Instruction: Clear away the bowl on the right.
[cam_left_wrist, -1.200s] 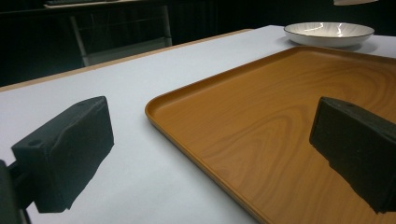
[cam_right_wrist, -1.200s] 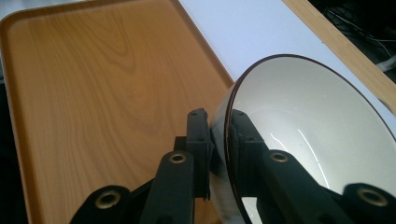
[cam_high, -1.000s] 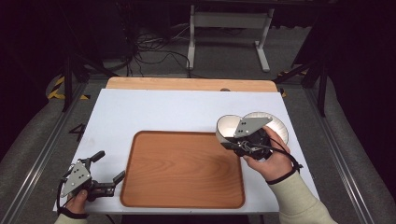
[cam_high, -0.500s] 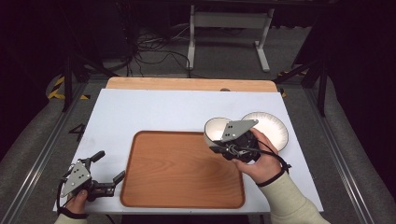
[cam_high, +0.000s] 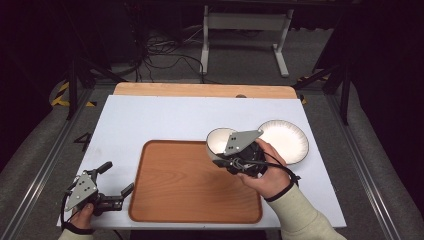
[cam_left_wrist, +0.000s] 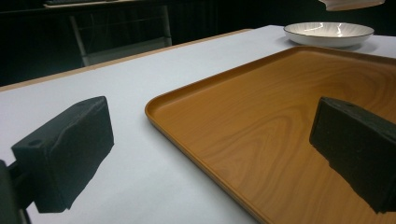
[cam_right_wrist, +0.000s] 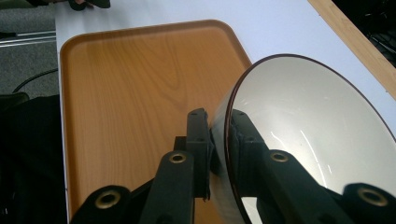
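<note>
White bowl (cam_high: 220, 141) pinched by rim in right hand-held gripper (cam_high: 226, 155), hanging over wooden tray (cam_high: 190, 185) at 2 o'clock corner. Left hand-held gripper (cam_high: 116, 180) wide open, empty, tray's 8 o'clock. Plate (cam_high: 286, 141) at 3 o'clock of bowl.

The plate (cam_high: 284, 141) lies on the table (cam_high: 150, 120), right of the tray (cam_high: 185, 185).

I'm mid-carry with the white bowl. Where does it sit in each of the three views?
High view: the bowl is right of centre, over the wooden tray's far right corner, clamped in the right gripper.
Left gripper view: a pale sliver at the top right edge, above the plate.
Right gripper view: fills the right half, rim between the jaws.
Shared landmark: the wooden tray.
</note>
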